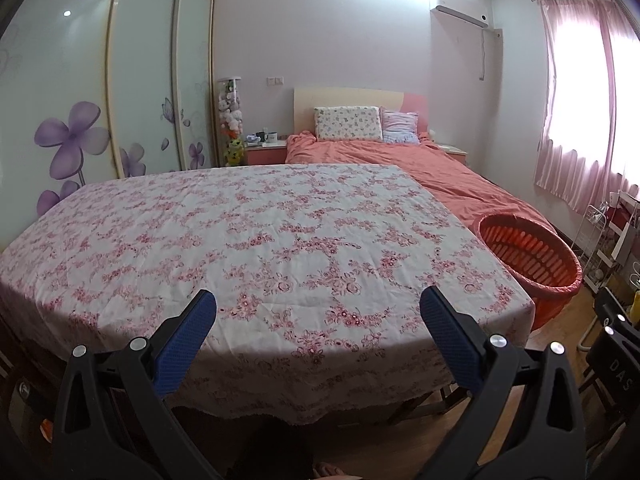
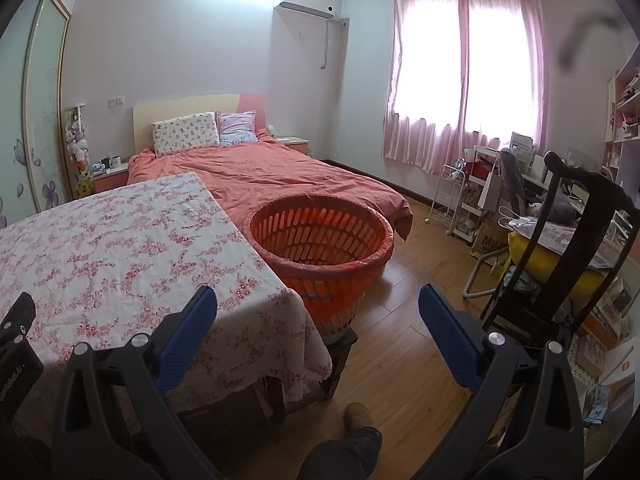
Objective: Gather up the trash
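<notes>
An orange slotted basket (image 2: pixel 320 248) lined with a thin plastic bag stands on a low stool at the right end of the table; it also shows in the left wrist view (image 1: pixel 532 258). The table (image 1: pixel 256 240) carries a white cloth with pink flowers, and I see no trash on it. My left gripper (image 1: pixel 318 308) is open and empty above the table's near edge. My right gripper (image 2: pixel 318 304) is open and empty, above the table's right corner, near the basket.
A bed with an orange cover (image 2: pixel 276 176) lies behind the table. A dark wooden chair (image 2: pixel 568 248) and cluttered shelves (image 2: pixel 480 200) stand on the right. A wardrobe (image 1: pixel 120 92) lines the left wall. My foot (image 2: pixel 358 416) is on the wooden floor.
</notes>
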Available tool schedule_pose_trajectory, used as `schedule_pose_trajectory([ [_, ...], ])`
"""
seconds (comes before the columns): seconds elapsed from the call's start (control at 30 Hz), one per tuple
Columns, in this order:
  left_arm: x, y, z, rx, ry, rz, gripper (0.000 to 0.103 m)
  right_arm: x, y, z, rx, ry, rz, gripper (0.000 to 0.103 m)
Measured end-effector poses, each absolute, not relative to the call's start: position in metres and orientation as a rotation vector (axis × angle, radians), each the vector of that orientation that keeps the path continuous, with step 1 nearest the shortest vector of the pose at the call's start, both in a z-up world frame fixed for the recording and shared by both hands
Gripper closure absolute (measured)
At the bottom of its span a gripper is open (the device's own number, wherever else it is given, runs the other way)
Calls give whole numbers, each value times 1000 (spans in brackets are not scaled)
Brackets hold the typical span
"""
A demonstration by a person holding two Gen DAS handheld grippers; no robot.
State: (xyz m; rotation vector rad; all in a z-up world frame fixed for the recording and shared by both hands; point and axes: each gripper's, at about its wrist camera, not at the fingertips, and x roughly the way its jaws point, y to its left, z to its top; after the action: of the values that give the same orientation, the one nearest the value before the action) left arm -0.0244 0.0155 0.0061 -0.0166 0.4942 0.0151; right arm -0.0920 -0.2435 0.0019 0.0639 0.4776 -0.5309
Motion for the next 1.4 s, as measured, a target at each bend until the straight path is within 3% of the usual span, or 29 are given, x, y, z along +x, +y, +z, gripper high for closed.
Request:
schedule_pose_trajectory([
  [1.4,-31,16,7,-47,492,-3,3,-91,-233,-4,77,468,-518,5],
])
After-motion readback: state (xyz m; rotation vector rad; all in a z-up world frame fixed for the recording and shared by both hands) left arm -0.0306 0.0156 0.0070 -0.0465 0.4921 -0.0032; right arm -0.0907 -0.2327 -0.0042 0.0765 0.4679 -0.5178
